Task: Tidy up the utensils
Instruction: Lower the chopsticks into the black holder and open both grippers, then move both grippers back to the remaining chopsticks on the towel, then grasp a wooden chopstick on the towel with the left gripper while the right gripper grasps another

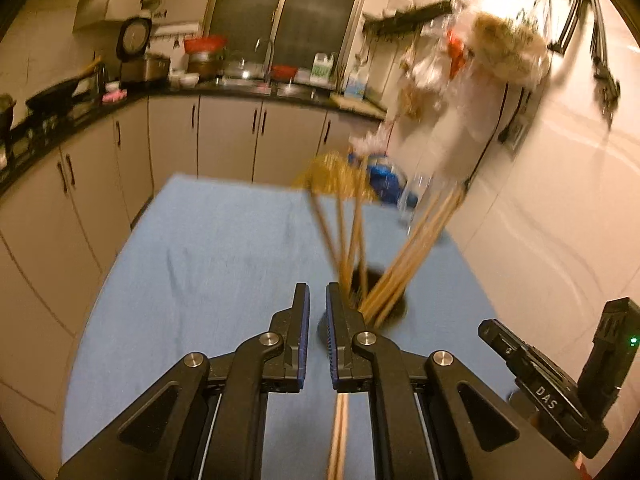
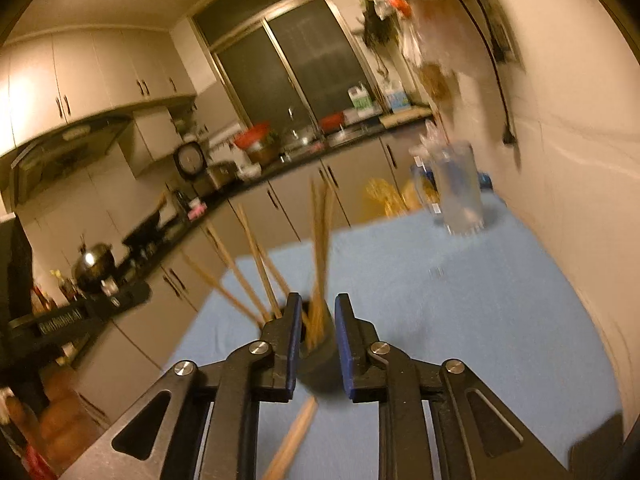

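Note:
A black utensil holder (image 1: 390, 306) stands on the blue tablecloth (image 1: 224, 248) with several wooden chopsticks (image 1: 416, 248) fanning out of it. My left gripper (image 1: 317, 300) is just left of the holder, jaws a narrow gap apart with nothing between the pads. A loose pair of chopsticks (image 1: 339, 432) lies on the cloth under it. In the right wrist view the holder (image 2: 318, 356) sits between the fingers of my right gripper (image 2: 318, 316), which is open around it. Chopsticks (image 2: 320, 248) rise from it. Loose chopsticks (image 2: 294, 436) lie on the cloth below.
A clear glass (image 2: 458, 188) stands at the table's far right near the wall. Yellow and blue bags (image 1: 360, 178) lie at the far edge. Kitchen cabinets and a cluttered counter (image 1: 192, 92) run behind and to the left. The other gripper's body (image 1: 560, 384) shows at lower right.

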Motion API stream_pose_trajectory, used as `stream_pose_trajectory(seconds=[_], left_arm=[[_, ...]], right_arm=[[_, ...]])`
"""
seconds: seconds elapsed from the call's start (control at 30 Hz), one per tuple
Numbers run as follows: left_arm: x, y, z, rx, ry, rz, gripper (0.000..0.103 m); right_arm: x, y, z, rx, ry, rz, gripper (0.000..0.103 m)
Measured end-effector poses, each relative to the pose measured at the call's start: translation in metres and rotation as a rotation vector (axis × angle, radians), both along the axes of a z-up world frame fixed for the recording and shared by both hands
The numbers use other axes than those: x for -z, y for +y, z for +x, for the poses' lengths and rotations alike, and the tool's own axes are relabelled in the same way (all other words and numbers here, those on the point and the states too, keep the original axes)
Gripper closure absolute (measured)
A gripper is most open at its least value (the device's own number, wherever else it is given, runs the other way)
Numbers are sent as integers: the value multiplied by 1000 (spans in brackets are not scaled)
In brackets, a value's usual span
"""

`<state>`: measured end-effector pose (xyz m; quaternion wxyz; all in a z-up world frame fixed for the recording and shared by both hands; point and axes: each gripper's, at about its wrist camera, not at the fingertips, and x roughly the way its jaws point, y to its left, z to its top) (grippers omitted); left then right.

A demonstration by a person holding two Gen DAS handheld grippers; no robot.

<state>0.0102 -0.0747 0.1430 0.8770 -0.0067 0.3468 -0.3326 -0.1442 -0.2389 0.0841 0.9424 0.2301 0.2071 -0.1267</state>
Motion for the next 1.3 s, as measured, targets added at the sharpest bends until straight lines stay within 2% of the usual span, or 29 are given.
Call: stream_pose_trajectory(seconds=[0.17,0.2,0.3,0.37,0.47,0.67,0.87,1.03,1.17,1.3], left_arm=[[70,7,-8,37,181,74,95],[84,4,-9,58,227,100,95],[106,-8,-15,121,272,166,95],[112,-16,-19,137,261,196,95],[119,-30,-21,168,251,236,88],[132,-56,-25,216,245,317,87],[137,-74,-24,217,232,368,86],[140,-92,-21,171,211,418,86],[139,-85,-13,97,241,403,89],[139,-53,-3,-3,295,350,93]], right_arm=[[68,8,-19,27,131,35,84],[77,7,-23,36,142,47,84],[90,1,-30,63,162,51,84],[94,-4,-34,72,162,50,84],[98,-9,-37,72,158,68,84],[108,-15,-31,28,177,147,84],[112,-18,-32,16,165,191,84],[113,-19,-31,10,164,205,84],[113,-19,-31,13,171,203,84],[112,-15,-26,15,204,179,84]])
